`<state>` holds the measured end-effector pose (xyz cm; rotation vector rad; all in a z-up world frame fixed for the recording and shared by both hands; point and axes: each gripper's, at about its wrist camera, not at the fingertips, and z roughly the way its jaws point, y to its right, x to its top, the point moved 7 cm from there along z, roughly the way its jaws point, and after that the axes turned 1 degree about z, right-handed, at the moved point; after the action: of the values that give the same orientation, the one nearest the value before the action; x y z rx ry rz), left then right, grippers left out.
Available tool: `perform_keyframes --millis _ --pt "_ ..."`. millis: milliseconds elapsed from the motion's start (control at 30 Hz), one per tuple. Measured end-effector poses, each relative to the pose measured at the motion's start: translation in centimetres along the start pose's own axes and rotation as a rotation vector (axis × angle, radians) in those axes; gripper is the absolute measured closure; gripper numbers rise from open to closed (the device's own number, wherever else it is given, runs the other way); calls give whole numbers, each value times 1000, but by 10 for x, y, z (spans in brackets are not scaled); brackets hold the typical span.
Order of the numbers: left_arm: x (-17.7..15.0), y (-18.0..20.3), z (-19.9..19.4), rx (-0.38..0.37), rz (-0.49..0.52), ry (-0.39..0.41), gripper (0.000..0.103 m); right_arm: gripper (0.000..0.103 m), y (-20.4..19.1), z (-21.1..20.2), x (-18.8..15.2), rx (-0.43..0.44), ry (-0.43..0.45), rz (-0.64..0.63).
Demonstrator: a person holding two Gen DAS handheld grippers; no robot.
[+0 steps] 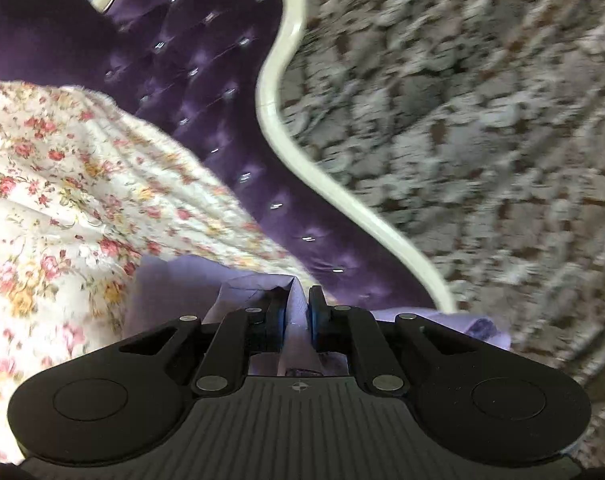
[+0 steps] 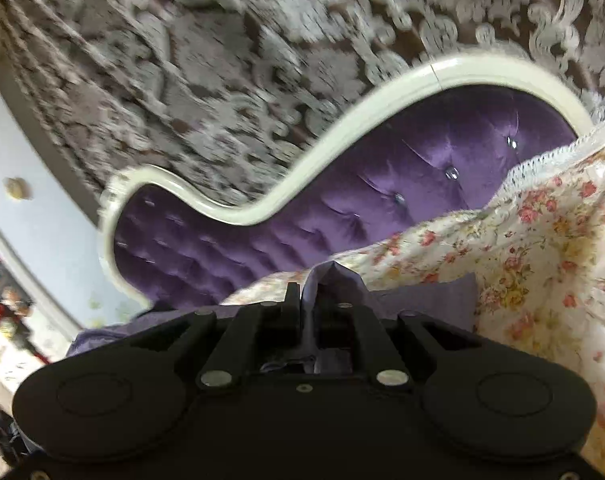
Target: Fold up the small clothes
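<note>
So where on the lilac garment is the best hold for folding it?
At its edge, a pinched ridge per gripper, from above. Left gripper and right gripper each clamp an upstanding fold of the lilac garment; thin cloth bunches easily between fingers over the floral bedspread.

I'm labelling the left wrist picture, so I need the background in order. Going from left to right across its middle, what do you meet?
Flowered bedspread → purple tufted headboard → its cream frame → patterned wallpaper.
</note>
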<state>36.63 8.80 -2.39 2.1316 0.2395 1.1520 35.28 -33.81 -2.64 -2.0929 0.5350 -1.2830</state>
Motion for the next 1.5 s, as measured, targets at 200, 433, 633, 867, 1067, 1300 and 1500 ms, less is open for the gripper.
perform_keyframes --millis 200,433,633,867,1067,1300,1500 --pt "-2 -50 64 158 -42 -61 88 90 41 70 -13 -169 -71 2" --pt "-3 -68 66 133 -120 -77 63 77 59 81 -26 -193 -83 11" --pt "29 -45 32 232 38 98 1 16 38 53 -12 -226 43 -118" --pt "-1 48 33 276 453 37 1 15 -34 45 -34 -201 17 -440" --pt "-66 99 66 275 783 -72 1 16 -78 72 -90 -146 -103 -618" --pt "-83 10 98 470 776 -243 0 16 -27 104 -116 -335 -195 -741" --pt "-58 -28 84 484 671 -209 0 16 19 100 -103 -430 -149 -774"
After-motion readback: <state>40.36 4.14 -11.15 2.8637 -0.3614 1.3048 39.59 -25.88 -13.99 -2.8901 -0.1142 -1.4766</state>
